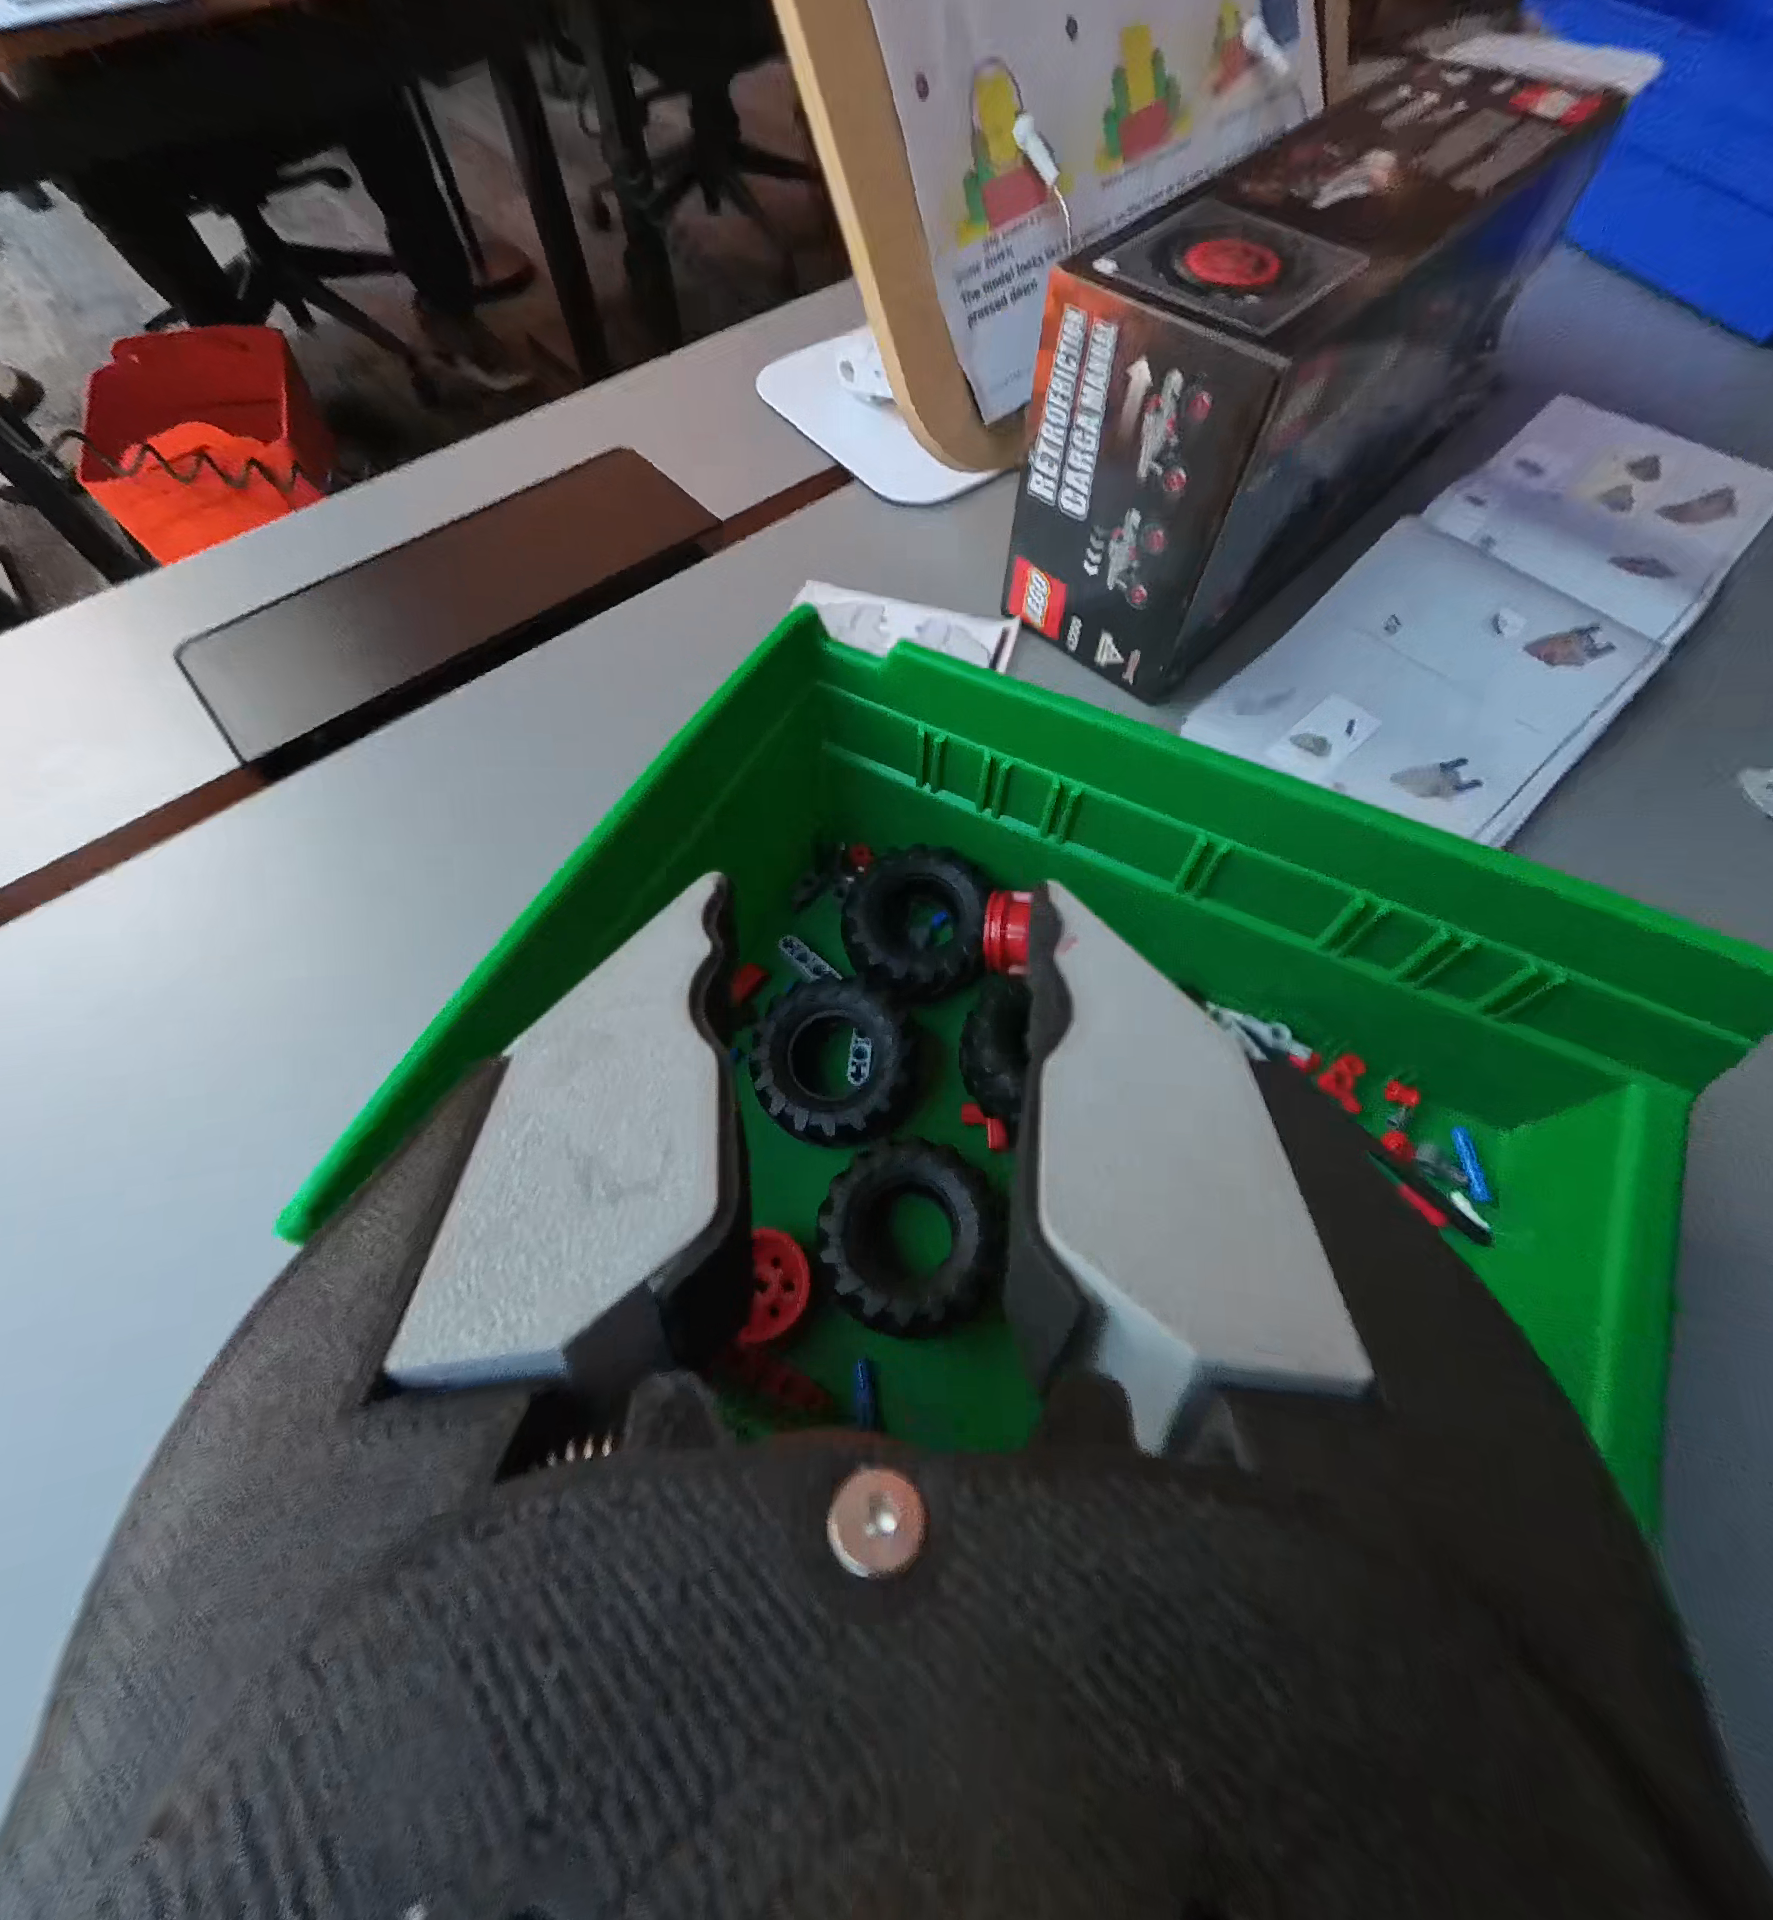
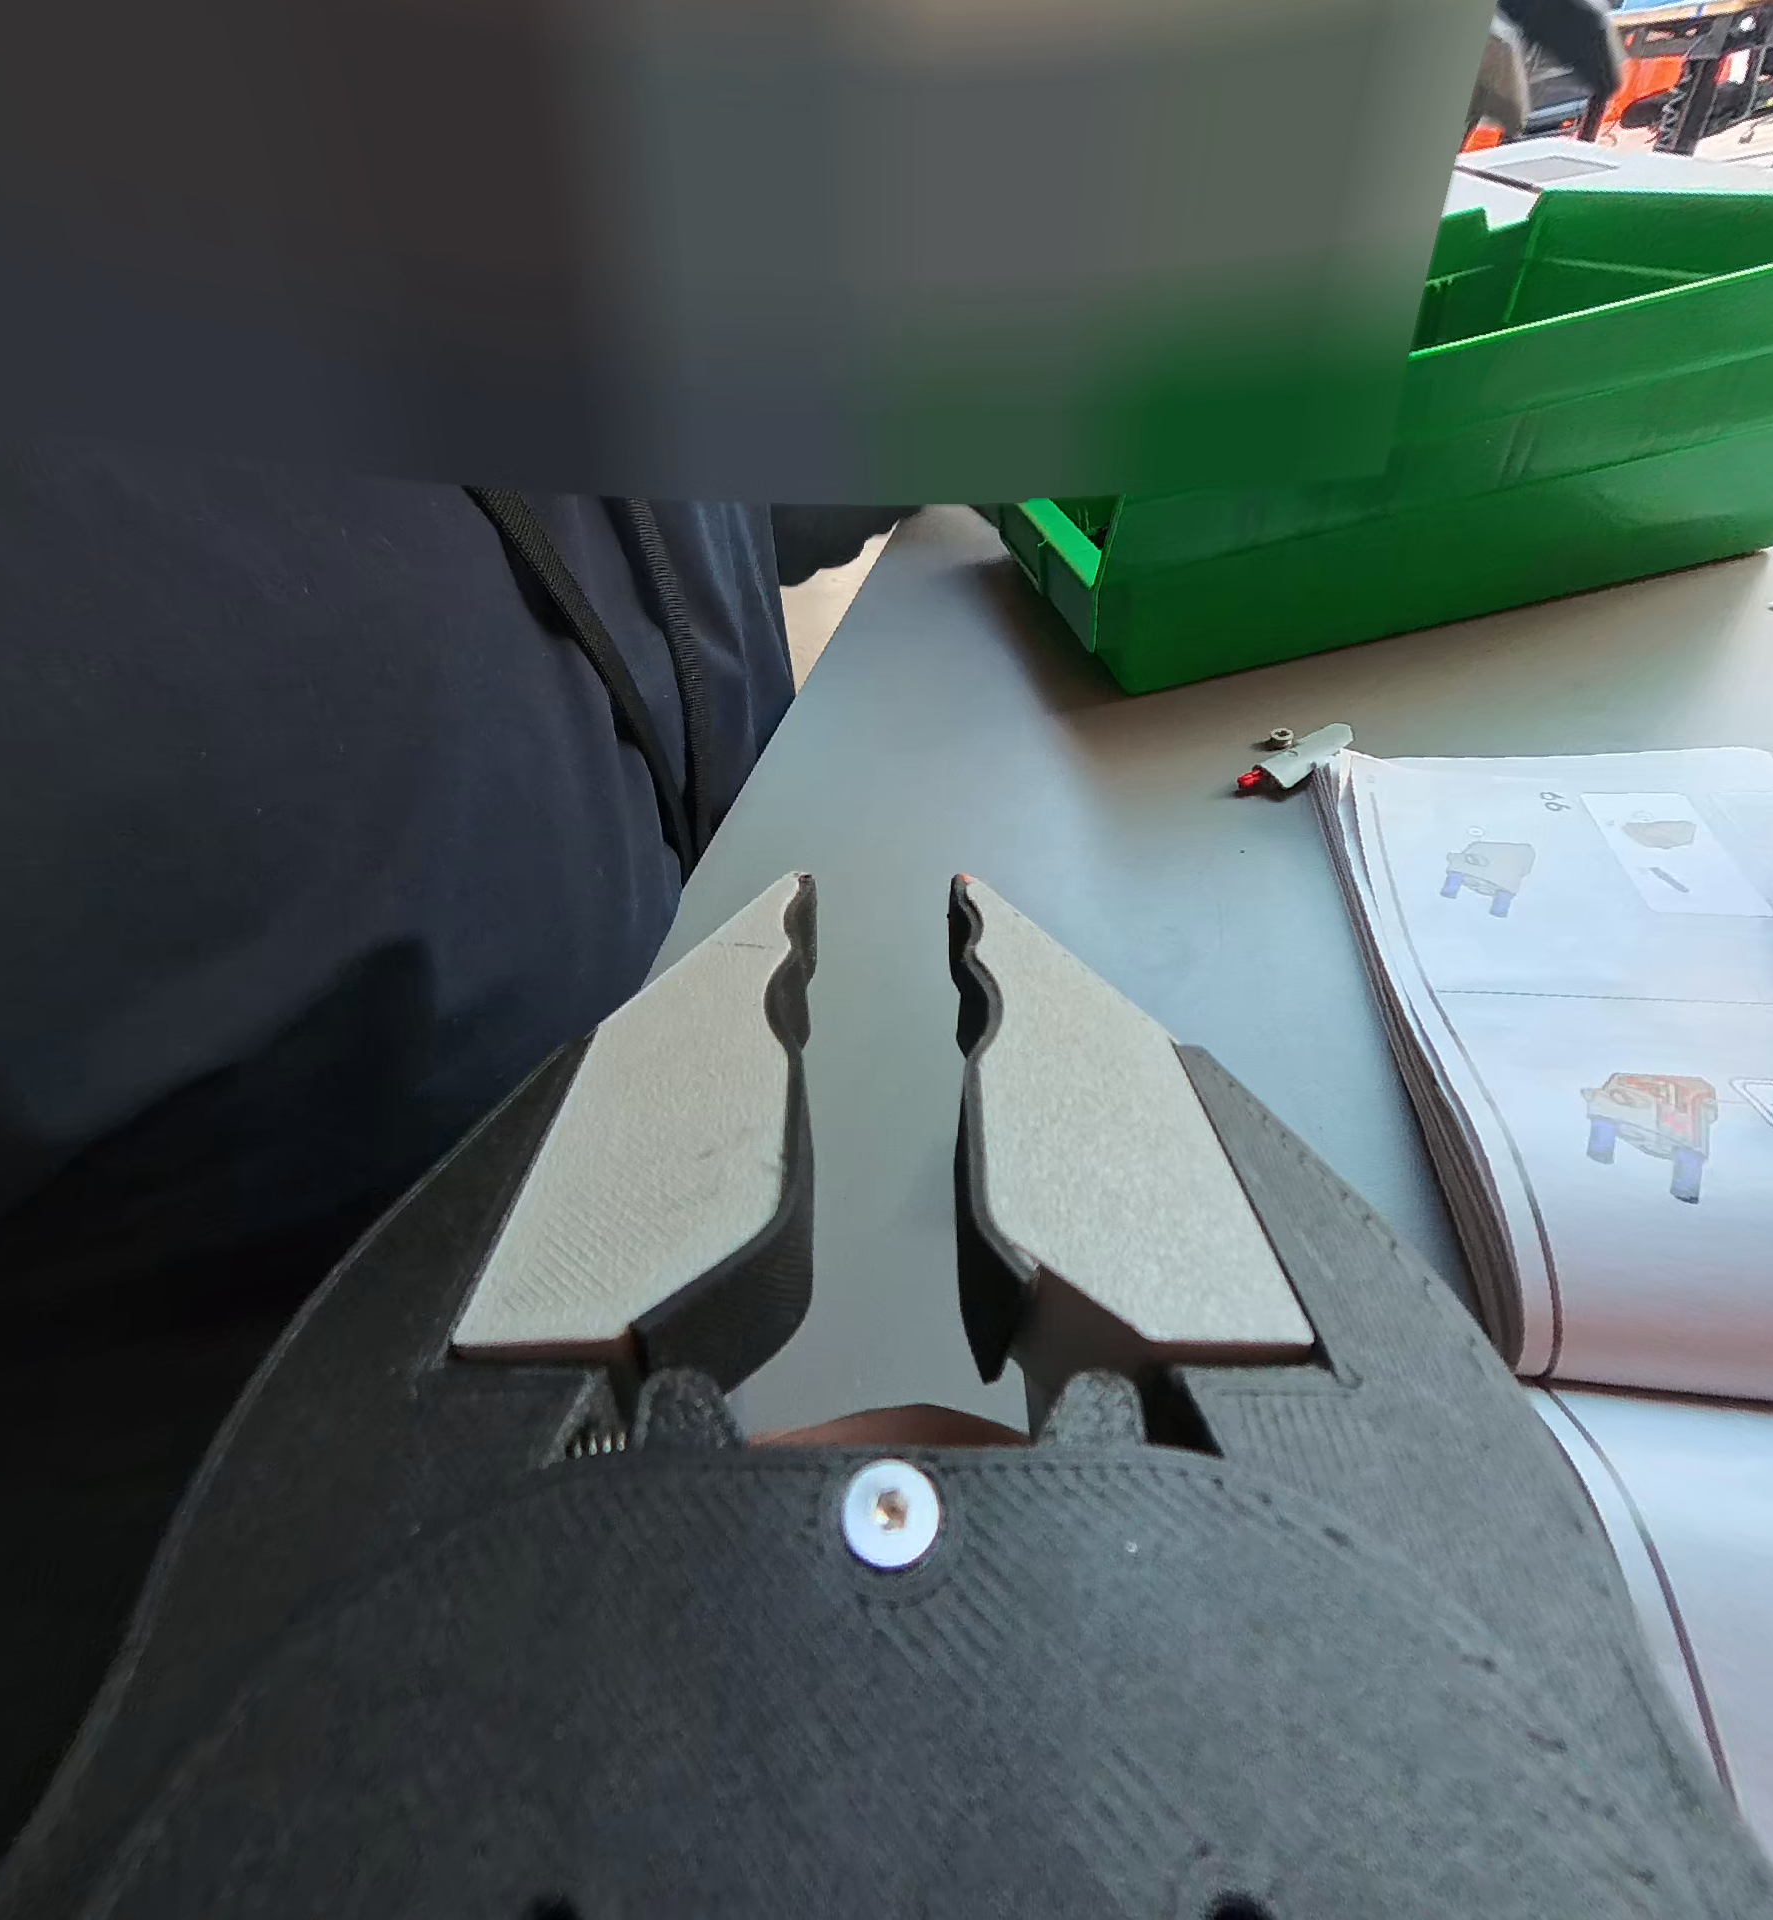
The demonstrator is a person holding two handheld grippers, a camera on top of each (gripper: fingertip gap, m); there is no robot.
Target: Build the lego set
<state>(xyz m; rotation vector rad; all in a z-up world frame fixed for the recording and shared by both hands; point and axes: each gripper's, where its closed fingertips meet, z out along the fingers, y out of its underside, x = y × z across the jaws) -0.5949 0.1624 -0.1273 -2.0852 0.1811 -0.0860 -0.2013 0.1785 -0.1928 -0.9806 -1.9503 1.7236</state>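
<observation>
In the left wrist view my left gripper (image 1: 877,894) is open and hangs over a green bin (image 1: 1277,831). Between its fingers lie several black tyres (image 1: 830,1060), a red wheel hub (image 1: 1007,930), a second red hub (image 1: 773,1288) and small red, blue and grey pieces (image 1: 1422,1153). Nothing is in its grasp. In the right wrist view my right gripper (image 2: 882,883) is open and empty, low over the grey table (image 2: 1069,831) near its front edge. The green bin (image 2: 1484,540) stands beyond it to the right.
The black set box (image 1: 1225,416) and the open instruction booklet (image 1: 1536,623) lie behind the bin; the booklet (image 2: 1640,1039) is right of my right gripper. A small grey and red piece (image 2: 1292,764) lies by it. A person's dark sleeve (image 2: 290,831) fills the left.
</observation>
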